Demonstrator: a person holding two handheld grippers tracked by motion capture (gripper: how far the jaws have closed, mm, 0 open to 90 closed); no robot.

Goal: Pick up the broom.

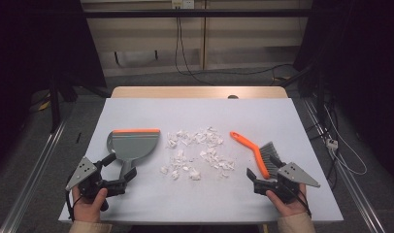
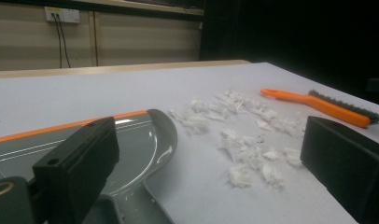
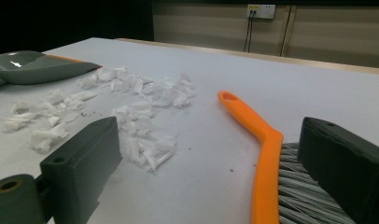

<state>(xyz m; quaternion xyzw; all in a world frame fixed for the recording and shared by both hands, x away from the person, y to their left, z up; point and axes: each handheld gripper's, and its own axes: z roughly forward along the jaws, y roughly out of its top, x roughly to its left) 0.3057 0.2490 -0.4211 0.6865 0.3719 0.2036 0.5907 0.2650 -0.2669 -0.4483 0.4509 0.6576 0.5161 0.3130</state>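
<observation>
Reaching in for the dustpan and brush, nothing picked up yet.

I have the left gripper [image 1: 118, 182] low at the dustpan [image 1: 132, 144] handle and the right gripper [image 1: 261, 180] just beside the brush [image 1: 259, 153], both with jaws wide and holding nothing. Both hands rest at the near edge of the surface [image 1: 282, 116], jaws angled inward. The paper scraps [image 1: 197, 153] lie between the two tools. Next I judge each handle must sit squarely between the jaws before I close.

Beige sleeves cover the person's forearms; each black hand-held gripper, left [image 1: 118, 180] and right [image 1: 257, 178], carries a grey triangular plate with dark holes, blocky black jaws and a trailing black cable.
</observation>
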